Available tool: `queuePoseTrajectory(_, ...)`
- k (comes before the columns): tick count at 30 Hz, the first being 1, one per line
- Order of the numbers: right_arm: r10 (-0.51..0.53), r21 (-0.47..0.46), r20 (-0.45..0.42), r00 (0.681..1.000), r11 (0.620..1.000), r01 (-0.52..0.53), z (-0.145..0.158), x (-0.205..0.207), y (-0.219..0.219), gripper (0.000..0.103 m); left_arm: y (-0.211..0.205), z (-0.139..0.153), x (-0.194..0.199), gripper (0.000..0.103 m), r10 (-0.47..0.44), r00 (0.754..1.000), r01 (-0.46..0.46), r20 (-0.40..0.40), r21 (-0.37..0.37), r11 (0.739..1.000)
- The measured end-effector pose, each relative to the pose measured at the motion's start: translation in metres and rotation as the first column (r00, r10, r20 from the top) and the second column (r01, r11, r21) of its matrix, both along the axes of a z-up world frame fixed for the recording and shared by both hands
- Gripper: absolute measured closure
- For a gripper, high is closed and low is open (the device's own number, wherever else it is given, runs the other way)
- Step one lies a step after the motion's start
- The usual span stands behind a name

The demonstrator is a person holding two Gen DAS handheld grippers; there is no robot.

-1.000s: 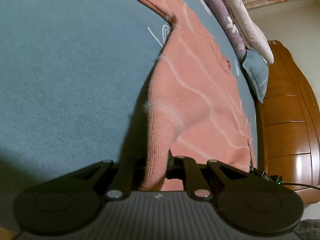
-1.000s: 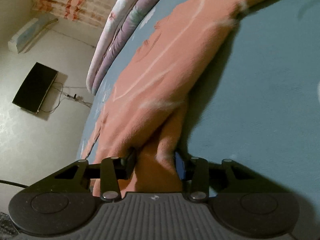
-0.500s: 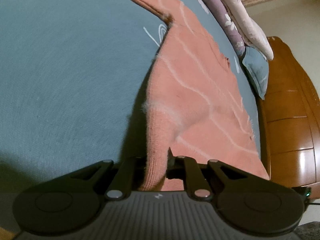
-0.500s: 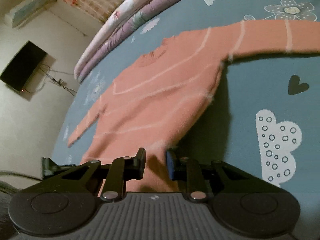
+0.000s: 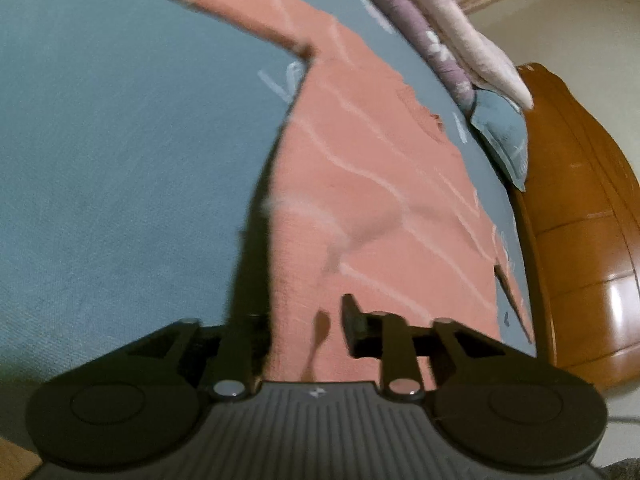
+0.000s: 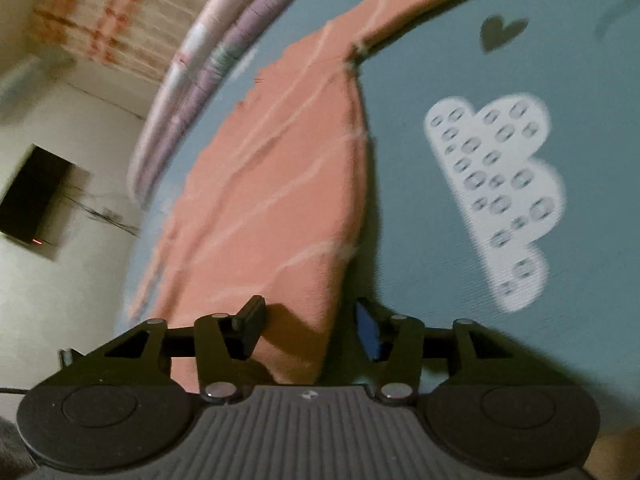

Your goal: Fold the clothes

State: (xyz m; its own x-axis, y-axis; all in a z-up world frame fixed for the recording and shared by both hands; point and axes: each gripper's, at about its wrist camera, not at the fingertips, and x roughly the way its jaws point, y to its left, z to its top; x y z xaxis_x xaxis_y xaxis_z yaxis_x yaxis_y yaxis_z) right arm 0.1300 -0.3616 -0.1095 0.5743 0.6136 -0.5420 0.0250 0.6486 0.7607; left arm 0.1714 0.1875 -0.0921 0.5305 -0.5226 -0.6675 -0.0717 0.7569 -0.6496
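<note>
The pink sweater [image 5: 360, 184] is lying flat on the blue bed sheet [image 5: 120, 160], and the left gripper [image 5: 304, 324] and right gripper [image 6: 310, 320] are both standing wide open around its hem, holding nothing, so closing too high could be missing it or bunching it.
</note>
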Motion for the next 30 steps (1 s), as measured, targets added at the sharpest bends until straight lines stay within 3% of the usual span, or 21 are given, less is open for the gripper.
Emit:
queuePoseTrajectory(3,0.048,0.034,0.071,0.996,0.998,-0.051,-0.005,0.002,0.01,0.041,-0.009,0.018,-0.019,0.059,-0.044,0.996,0.038,0.079,0.076,0.996)
queuePoseTrajectory(10,0.15,0.098,0.24,0.959,0.979,-0.177,-0.018,0.007,0.032,0.034,-0.019,0.037,-0.09,0.053,-0.062,0.973,0.016,0.223,0.199,0.98)
queuePoseTrajectory(15,0.248,0.101,0.277,0.928,0.953,-0.285,-0.01,-0.021,0.035,0.025,-0.037,0.033,-0.135,0.045,-0.114,0.952,0.056,0.284,0.205,0.977)
queuePoseTrajectory(21,0.204,0.025,0.318,0.926,0.974,-0.224,-0.011,-0.04,0.035,0.025,-0.064,0.012,-0.15,0.044,-0.162,0.944,0.118,0.287,0.166,0.979)
queuePoseTrajectory(24,0.167,0.011,0.36,0.918,0.983,-0.183,-0.017,-0.035,0.038,0.031,-0.073,0.009,-0.155,0.044,-0.166,0.941,0.131,0.296,0.134,0.982)
queuePoseTrajectory(27,0.104,0.071,0.371,0.923,0.988,-0.139,-0.024,-0.033,0.028,0.04,-0.082,0.009,-0.16,0.043,-0.164,0.936,0.131,0.311,0.126,0.983)
queuePoseTrajectory(28,0.089,0.091,0.366,0.926,0.987,-0.13,-0.026,-0.032,0.027,0.053,-0.086,0.009,-0.162,0.043,-0.166,0.933,0.13,0.319,0.133,0.983)
queuePoseTrajectory(30,0.073,0.122,0.356,0.932,0.985,-0.124,-0.027,-0.035,0.027,0.069,-0.096,0.008,-0.162,0.042,-0.181,0.928,0.138,0.327,0.15,0.979)
